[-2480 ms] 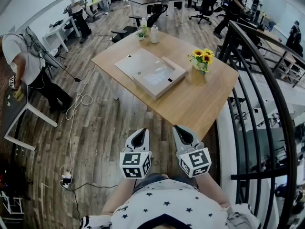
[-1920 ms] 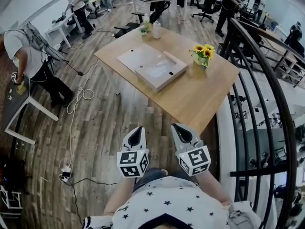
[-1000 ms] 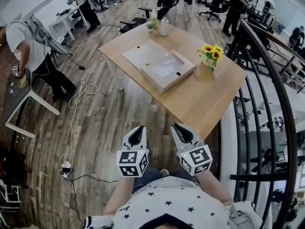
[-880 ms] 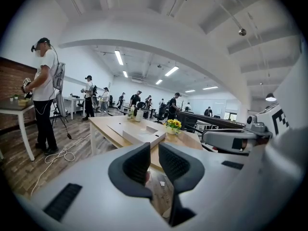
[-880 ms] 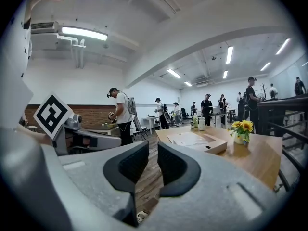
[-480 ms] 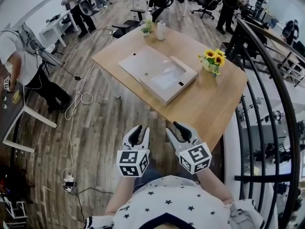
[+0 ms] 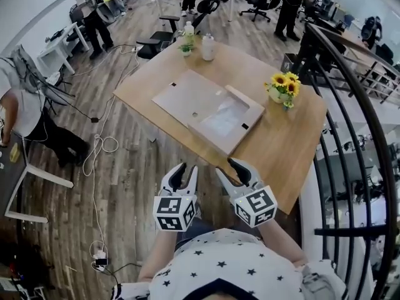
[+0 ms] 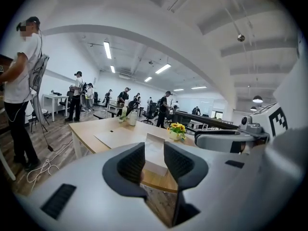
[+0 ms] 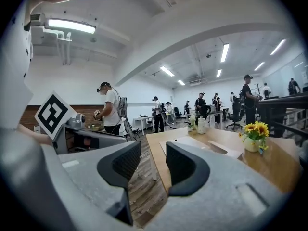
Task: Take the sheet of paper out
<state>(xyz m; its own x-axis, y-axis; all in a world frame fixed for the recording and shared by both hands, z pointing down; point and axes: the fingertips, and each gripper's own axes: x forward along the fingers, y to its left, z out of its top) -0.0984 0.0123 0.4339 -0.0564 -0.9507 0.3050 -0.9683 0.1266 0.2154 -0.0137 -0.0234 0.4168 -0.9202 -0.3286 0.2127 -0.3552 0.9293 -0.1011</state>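
Sheet (image 7: 224,119) in box (image 7: 245,97); box long axis diagonal.

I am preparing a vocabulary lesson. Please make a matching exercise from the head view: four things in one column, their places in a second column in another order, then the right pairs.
Things
1. sunflowers
2. box
3. bottles
4. cable

Places
A. on the floor, left of the table
B. middle of the table
C. far end of the table
D. right side of the table

Pairs: 1-D, 2-B, 3-C, 4-A
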